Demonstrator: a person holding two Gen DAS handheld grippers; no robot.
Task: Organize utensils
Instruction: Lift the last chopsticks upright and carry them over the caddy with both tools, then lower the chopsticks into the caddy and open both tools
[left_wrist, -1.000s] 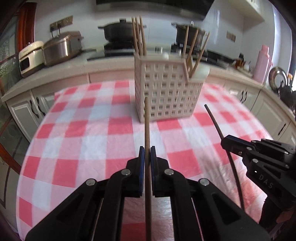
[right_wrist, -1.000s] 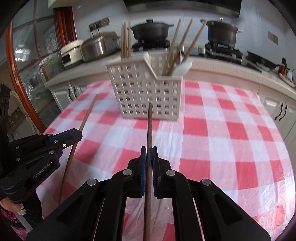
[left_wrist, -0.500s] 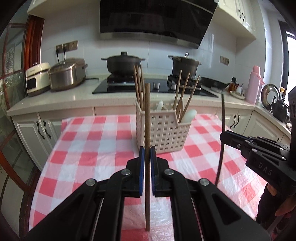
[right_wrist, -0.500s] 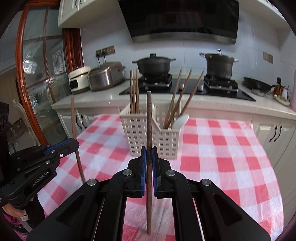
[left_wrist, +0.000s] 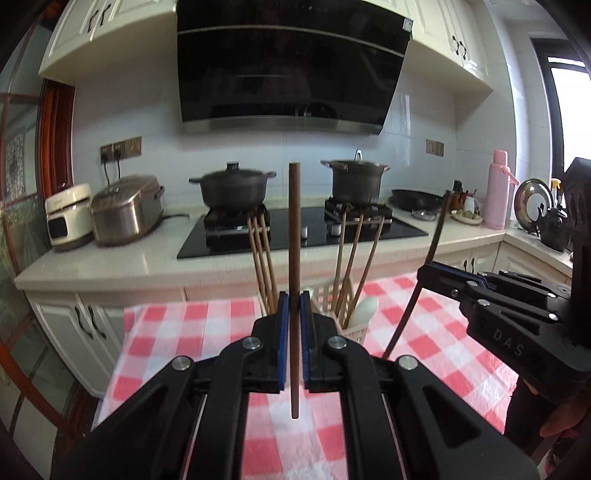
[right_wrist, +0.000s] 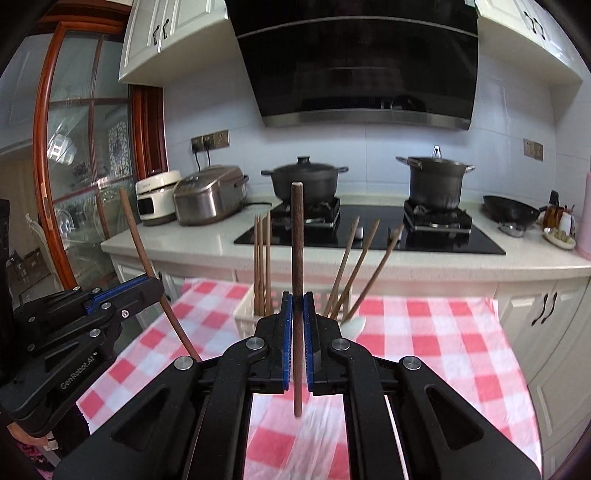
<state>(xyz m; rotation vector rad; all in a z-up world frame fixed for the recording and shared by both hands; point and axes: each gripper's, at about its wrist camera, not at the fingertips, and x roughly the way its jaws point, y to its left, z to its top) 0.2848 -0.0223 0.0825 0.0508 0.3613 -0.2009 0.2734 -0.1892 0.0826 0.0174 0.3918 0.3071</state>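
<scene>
"DAS" is printed on the right tongs (left_wrist: 421, 271) and "GenRobot.AI" on the left tongs (right_wrist: 157, 284). Each pinches one upright brown chopstick: the left one (left_wrist: 294, 236), the right one (right_wrist: 297, 236). Ahead on the checked bench (right_wrist: 424, 332), the white basket (right_wrist: 245, 317) of chopsticks is half hidden behind the tongs.

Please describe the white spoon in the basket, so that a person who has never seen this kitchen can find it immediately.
Find the table with the red and white checked cloth in front of the stove. On it stands a white slotted basket holding wooden chopsticks. The white spoon leans out at the basket's right end, below three slanted sticks; it is the only white, rounded utensil there.
</scene>
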